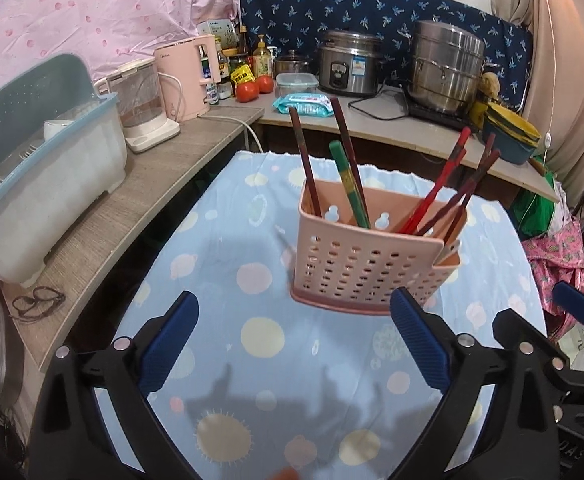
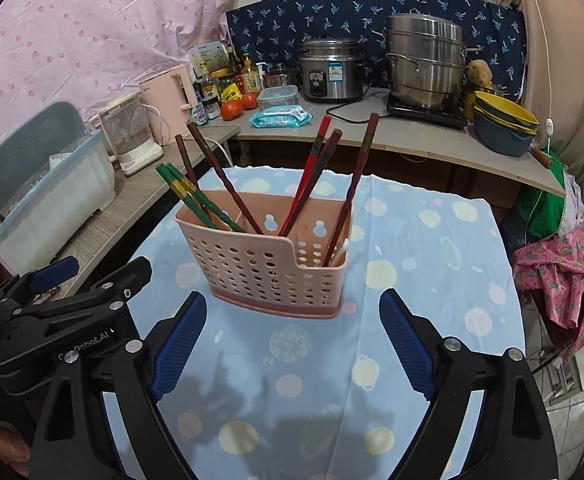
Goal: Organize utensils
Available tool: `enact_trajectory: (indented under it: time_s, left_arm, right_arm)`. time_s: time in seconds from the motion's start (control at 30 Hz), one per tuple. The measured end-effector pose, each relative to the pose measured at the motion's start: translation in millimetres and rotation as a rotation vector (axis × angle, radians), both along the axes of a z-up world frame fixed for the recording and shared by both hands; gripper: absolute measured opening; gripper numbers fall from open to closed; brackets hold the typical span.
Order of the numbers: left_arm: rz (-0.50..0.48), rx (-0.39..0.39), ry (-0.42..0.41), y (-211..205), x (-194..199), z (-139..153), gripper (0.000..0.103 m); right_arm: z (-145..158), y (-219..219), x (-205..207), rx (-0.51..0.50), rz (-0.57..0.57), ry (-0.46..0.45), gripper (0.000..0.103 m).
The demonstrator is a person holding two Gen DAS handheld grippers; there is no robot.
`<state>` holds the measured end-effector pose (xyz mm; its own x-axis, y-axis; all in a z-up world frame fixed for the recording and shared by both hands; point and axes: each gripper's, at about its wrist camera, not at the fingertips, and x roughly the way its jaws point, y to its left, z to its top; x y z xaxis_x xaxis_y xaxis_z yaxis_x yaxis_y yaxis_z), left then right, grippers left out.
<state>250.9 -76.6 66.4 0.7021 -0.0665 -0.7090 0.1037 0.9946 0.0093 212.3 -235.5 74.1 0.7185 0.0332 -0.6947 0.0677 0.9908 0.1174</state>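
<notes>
A pink perforated utensil holder (image 1: 368, 268) (image 2: 267, 268) stands upright on the blue dotted tablecloth (image 1: 259, 280) (image 2: 412, 264). It holds green chopsticks (image 1: 350, 188) (image 2: 195, 200), dark brown chopsticks (image 1: 304, 160) (image 2: 219, 176) and red chopsticks (image 1: 440, 184) (image 2: 312, 168), plus a pale utensil (image 2: 338, 256) at its right end. My left gripper (image 1: 296, 344) is open and empty, just in front of the holder. My right gripper (image 2: 292, 340) is open and empty, also in front of the holder. The right gripper shows at the right edge of the left wrist view (image 1: 540, 328); the left gripper shows at the left of the right wrist view (image 2: 75, 292).
A dish rack bin (image 1: 39, 176) (image 2: 47, 184), glass jug (image 1: 139, 96) and pink kettle (image 1: 187, 76) stand on the left counter. Behind are tomatoes (image 1: 251, 90), wet wipes (image 1: 304, 104), a rice cooker (image 1: 352, 64), a steel steamer pot (image 1: 444, 68) and stacked bowls (image 1: 512, 132).
</notes>
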Motion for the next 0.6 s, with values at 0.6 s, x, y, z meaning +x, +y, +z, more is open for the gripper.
enact_trajectory:
  time_s: [0.6]
  left_arm:
    - [0.026,0.014,0.029,8.4,-13.8,-9.4,0.093]
  right_arm:
    - [-4.9,5.6,-11.8,-0.038,0.014,0.008,0.097]
